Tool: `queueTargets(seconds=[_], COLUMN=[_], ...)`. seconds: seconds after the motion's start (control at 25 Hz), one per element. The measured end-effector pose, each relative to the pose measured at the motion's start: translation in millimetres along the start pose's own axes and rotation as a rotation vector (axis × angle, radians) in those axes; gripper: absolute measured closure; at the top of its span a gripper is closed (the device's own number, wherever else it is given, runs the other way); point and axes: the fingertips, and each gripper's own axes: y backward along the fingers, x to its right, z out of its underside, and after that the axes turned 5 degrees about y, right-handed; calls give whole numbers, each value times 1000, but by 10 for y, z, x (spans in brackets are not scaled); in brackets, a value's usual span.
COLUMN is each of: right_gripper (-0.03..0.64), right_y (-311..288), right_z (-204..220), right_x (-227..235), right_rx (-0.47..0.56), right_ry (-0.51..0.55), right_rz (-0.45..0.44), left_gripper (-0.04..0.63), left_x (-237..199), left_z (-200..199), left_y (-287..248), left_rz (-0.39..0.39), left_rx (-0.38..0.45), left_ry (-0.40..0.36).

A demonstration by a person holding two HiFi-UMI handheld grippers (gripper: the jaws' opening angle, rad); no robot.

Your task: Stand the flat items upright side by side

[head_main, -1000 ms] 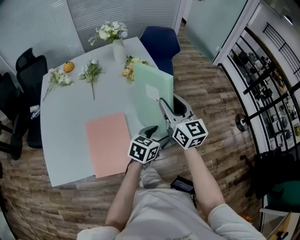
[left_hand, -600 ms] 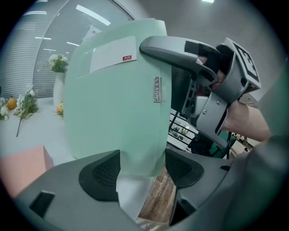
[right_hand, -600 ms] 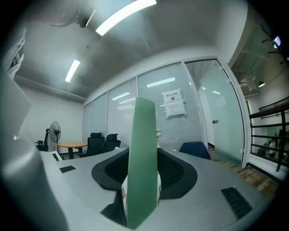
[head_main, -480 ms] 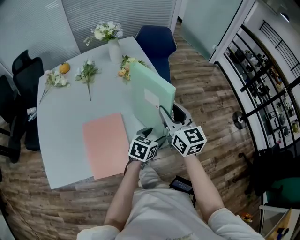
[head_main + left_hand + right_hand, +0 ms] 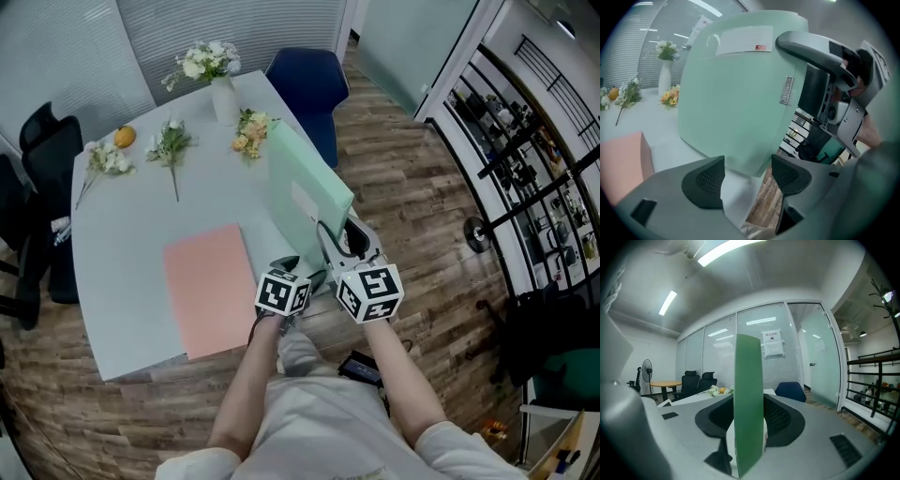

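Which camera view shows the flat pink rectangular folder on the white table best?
The head view: the flat pink rectangular folder lies almost wholly in sight on the white table. The left gripper view catches only a corner of it at its left edge. The right gripper view does not show it.

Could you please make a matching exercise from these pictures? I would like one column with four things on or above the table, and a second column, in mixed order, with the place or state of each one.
Things
1. pale green plastic folder
2. flat pink rectangular folder
3. white vase of flowers
4. small orange fruit

Places and states
A. lies flat on the white table
B. stands upright at the table's far edge
C. is held on edge, tilted, in the right tool
D. lies near the far left corner, beside a loose flower sprig

Pairs: 1-C, 2-A, 3-B, 4-D
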Motion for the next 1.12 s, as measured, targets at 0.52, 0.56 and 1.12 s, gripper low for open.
queueTargets(seconds=[0.52,0.56,1.12], right_gripper=[423,423,414], right_y=[54,51,108], right_z=[148,159,369], right_x=[-45,-57,-122], right_rx=[-39,-40,-97], right_ry=[28,36,65], right_rz=[64,62,69], left_gripper=[296,297,297], left_x=[-207,-215,-210], left_z=[159,167,115], left_y=[-131,-141,4], left_rz=[-17,-14,28], left_rx=[-19,-20,59], left_ry=[113,119,202])
